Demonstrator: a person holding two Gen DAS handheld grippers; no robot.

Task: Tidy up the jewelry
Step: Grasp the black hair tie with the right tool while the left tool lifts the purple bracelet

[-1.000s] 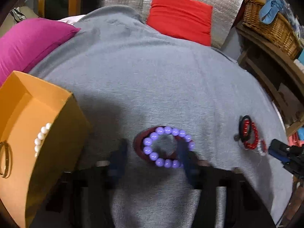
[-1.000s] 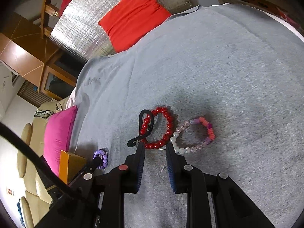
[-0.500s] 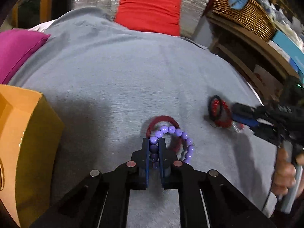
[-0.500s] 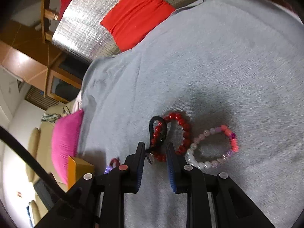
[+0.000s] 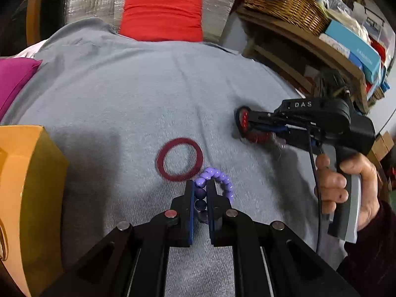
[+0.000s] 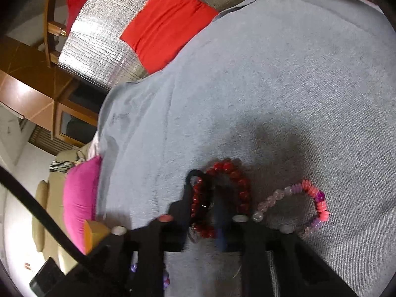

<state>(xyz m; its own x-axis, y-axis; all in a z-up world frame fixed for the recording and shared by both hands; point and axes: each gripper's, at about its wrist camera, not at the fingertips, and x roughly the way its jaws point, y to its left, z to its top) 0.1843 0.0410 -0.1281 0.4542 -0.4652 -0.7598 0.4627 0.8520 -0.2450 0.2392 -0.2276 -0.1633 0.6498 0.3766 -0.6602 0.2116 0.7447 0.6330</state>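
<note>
left gripper [image 5: 200, 188]: closed on the purple bead bracelet [image 5: 215, 185]; a few beads sit between the two blue pads in the lower middle of the left wrist view, and the rest of the loop hangs to the right of the fingers, seemingly just above the grey cloth [image 5: 123, 104].
right gripper [image 6: 211, 198]: closed on the red bead bracelet [image 6: 232, 180] together with the black hair tie [image 6: 195, 174], low in the middle of the right wrist view; its jaws have just been closing, with the red beads between them.
key relation: the orange box [image 5: 32, 173] lies at the left edge of the left wrist view, well to the left of the purple bracelet, so I judge that the left hand is the nearer one and must carry its bracelet sideways to the left and over the box wall.
still on the cloth: the dark red ring [image 5: 179, 159] lies flat just above the left fingertips, apart from the purple beads; the pink and clear bracelet [image 6: 304, 203] lies to the right of the red one, and whether they touch I cannot tell.
change since one second ago: the left jaws were wide around the purple bracelet, which lay on top of the dark red ring; now the bracelet is pinched and drawn off the ring. The right gripper stood short of the red bracelet and is now on it.
</note>
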